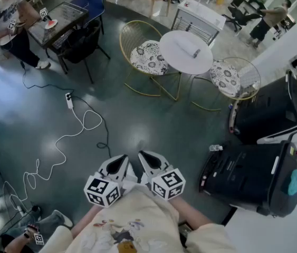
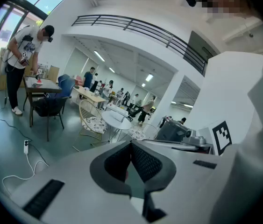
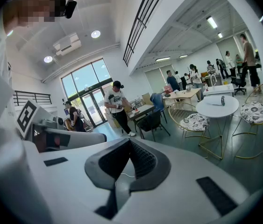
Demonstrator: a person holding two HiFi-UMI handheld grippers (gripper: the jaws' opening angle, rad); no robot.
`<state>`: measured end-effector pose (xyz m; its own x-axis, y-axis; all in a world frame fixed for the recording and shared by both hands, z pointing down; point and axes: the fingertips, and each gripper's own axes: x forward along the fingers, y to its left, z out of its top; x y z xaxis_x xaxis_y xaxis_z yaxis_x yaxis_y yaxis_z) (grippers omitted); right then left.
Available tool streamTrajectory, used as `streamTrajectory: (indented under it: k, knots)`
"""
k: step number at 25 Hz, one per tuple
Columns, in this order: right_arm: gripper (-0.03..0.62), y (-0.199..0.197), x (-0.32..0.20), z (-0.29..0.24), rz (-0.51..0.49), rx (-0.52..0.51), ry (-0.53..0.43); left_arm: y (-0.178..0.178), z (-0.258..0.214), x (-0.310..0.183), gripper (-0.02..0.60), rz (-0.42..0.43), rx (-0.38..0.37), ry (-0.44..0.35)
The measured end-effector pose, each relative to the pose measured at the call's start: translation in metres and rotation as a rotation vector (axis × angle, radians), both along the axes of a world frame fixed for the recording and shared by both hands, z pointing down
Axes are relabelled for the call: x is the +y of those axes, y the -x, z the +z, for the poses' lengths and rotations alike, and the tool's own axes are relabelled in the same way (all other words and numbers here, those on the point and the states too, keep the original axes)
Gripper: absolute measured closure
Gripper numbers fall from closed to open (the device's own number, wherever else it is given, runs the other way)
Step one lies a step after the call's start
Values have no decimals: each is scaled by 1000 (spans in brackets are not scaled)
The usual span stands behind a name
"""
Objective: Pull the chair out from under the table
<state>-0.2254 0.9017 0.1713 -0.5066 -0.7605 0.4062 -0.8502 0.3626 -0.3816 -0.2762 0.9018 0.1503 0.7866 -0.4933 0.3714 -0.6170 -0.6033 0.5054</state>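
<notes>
Left gripper [image 1: 122,159], right gripper [image 1: 144,156]: closed, empty

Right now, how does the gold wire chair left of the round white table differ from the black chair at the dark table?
The gold wire chair has a thin open frame and a black-and-white patterned cushion; the black chair is dark all over. The gold wire chair sits at the round white table; the black chair sits at the dark table. Both stand upright, close against their table.
</notes>
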Motion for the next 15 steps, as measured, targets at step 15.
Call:
streamTrajectory:
  k: [15]
  knots:
    - [583, -41, -152, 6, -54, -19, -69, -34, 29, -136, 572, -17, -63, 31]
